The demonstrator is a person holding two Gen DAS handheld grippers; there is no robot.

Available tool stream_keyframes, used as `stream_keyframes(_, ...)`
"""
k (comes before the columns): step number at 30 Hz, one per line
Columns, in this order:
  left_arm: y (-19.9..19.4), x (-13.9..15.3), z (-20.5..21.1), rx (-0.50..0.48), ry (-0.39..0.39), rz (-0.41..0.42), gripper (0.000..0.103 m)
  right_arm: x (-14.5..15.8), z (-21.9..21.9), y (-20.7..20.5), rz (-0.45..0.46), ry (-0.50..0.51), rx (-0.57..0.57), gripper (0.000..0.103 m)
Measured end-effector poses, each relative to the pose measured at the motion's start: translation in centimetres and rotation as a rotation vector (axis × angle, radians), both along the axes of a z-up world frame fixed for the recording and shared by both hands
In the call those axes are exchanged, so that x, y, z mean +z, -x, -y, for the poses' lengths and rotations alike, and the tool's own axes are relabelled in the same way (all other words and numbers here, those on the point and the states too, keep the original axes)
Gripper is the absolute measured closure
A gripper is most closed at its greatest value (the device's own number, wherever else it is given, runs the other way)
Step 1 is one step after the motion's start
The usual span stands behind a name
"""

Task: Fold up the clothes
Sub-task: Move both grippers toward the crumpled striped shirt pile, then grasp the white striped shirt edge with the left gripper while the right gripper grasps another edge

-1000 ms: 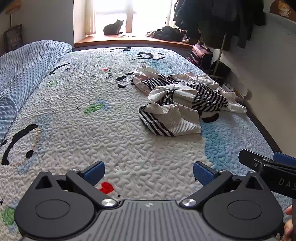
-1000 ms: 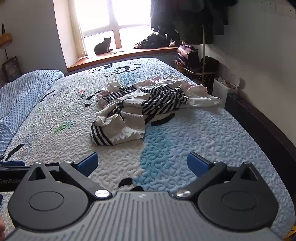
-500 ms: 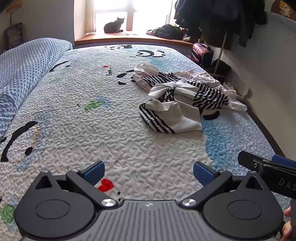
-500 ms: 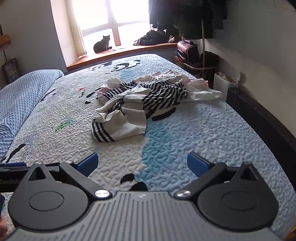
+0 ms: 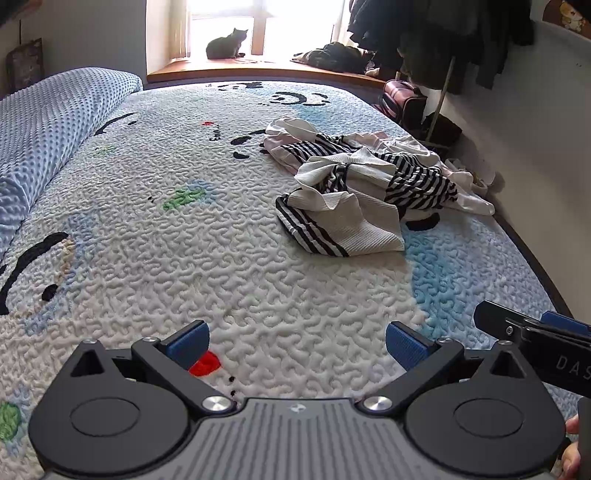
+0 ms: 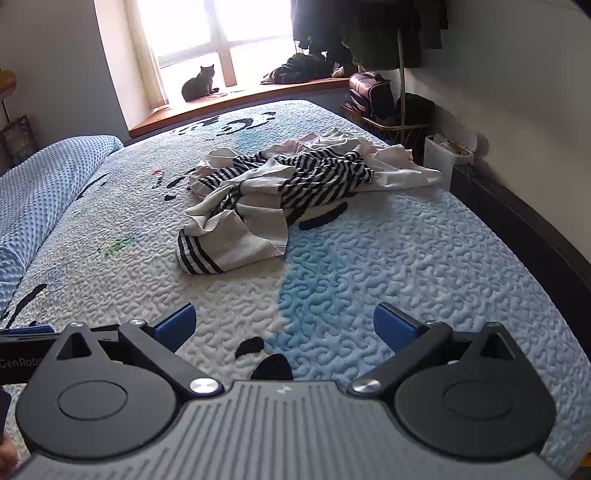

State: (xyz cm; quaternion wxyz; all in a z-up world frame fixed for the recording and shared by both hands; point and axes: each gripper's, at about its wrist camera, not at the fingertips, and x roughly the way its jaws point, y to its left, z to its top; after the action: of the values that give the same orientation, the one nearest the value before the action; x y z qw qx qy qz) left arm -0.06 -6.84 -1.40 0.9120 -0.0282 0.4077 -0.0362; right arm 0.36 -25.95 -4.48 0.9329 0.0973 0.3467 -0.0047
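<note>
A crumpled pile of clothes (image 5: 365, 184), white and black-striped with a pale pink piece beneath, lies on the right half of the quilted bed (image 5: 184, 258). It also shows in the right wrist view (image 6: 273, 199). My left gripper (image 5: 295, 341) is open and empty, low over the quilt, well short of the pile. My right gripper (image 6: 284, 326) is open and empty too, nearer the bed's right side. Its body shows at the right edge of the left wrist view (image 5: 535, 332).
A blue dotted blanket roll (image 5: 48, 122) lies along the bed's left side. A grey cat (image 5: 225, 44) sits on the window sill. A coat rack with dark clothes (image 5: 443, 33), a pink bag (image 5: 402, 99) and a white bin (image 6: 447, 155) stand right of the bed.
Both grippers have moved a little forward toward the pile, which looks slightly nearer. Both stay open. The clothes have not moved.
</note>
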Motion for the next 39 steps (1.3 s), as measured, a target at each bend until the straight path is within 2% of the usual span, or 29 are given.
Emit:
stream_keyframes(6,-1.4,-1.2,0.5,-0.016,-0.014,-0.003,0.000,-1.0,0.1,-1.1,0.004,-0.008,0.006,0.000)
stream_keyframes(11,-4.4,-2.5,0.8,-0.024,-0.018,0.039,0.001,-1.7,0.2,-3.5,0.079,0.028,0.034,0.002)
stream_keyframes(13,-6.5,-3.4,0.8,-0.040,0.004,0.053,0.004,-2.3,0.5,-5.6,0.085,0.031,0.056,0.011)
stream_keyframes(15,-9.1,-4.5,0.6,-0.050,0.035,0.055,0.008,-3.2,0.8,-8.2,0.059,0.035,0.077,0.023)
stream_keyframes(16,-10.5,-5.0,0.4,-0.057,0.058,0.051,0.010,-3.8,0.9,-9.5,0.045,0.030,0.090,0.026)
stream_keyframes(18,-13.4,-6.2,0.1,-0.069,0.105,0.039,0.021,-4.9,1.0,-11.9,0.023,0.017,0.117,0.036)
stream_keyframes(20,-16.1,-7.2,0.1,-0.070,0.108,0.029,0.029,-6.0,0.7,-14.1,-0.001,0.026,0.128,0.037)
stream_keyframes(22,-18.6,-8.3,0.3,-0.071,0.101,0.014,0.033,-7.0,0.3,-15.9,-0.020,0.029,0.145,0.037)
stream_keyframes(23,-19.6,-8.7,0.5,-0.075,0.084,0.008,0.036,-7.5,0.1,-16.7,-0.026,0.023,0.153,0.038)
stream_keyframes(25,-21.2,-9.5,1.1,-0.096,0.036,0.016,0.036,-8.6,-0.3,-18.3,-0.051,0.019,0.168,0.040)
stream_keyframes(26,-21.7,-9.6,1.6,-0.122,0.010,0.038,0.036,-9.0,-0.6,-18.8,-0.049,0.032,0.172,0.040)
stream_keyframes(27,-22.1,-9.7,2.0,-0.147,-0.005,0.052,0.043,-9.1,-0.9,-19.1,-0.039,0.044,0.181,0.049)
stream_keyframes(28,-22.5,-9.8,2.3,-0.167,-0.012,0.058,0.044,-9.1,-1.1,-19.3,-0.031,0.050,0.193,0.056)
stream_keyframes(29,-22.7,-10.0,2.5,-0.181,-0.006,0.066,0.048,-9.2,-1.4,-19.6,-0.024,0.057,0.204,0.069)
stream_keyframes(30,-22.7,-10.0,2.6,-0.190,0.010,0.075,0.059,-9.2,-1.4,-19.8,-0.020,0.043,0.215,0.092)
stream_keyframes(31,-22.6,-10.1,2.7,-0.198,0.030,0.080,0.067,-9.1,-1.4,-19.9,-0.020,0.022,0.221,0.094)
stream_keyframes(32,-22.4,-10.1,2.8,-0.205,0.053,0.082,0.083,-9.0,-1.6,-19.8,-0.016,0.021,0.221,0.094)
stream_keyframes(35,-20.6,-9.3,2.4,-0.210,0.065,0.090,0.087,-8.3,-2.2,-19.3,-0.016,0.019,0.248,0.095)
stream_keyframes(39,-17.0,-7.7,0.4,-0.214,0.097,0.095,0.088,-6.7,-2.6,-17.1,-0.010,-0.072,0.274,0.096)
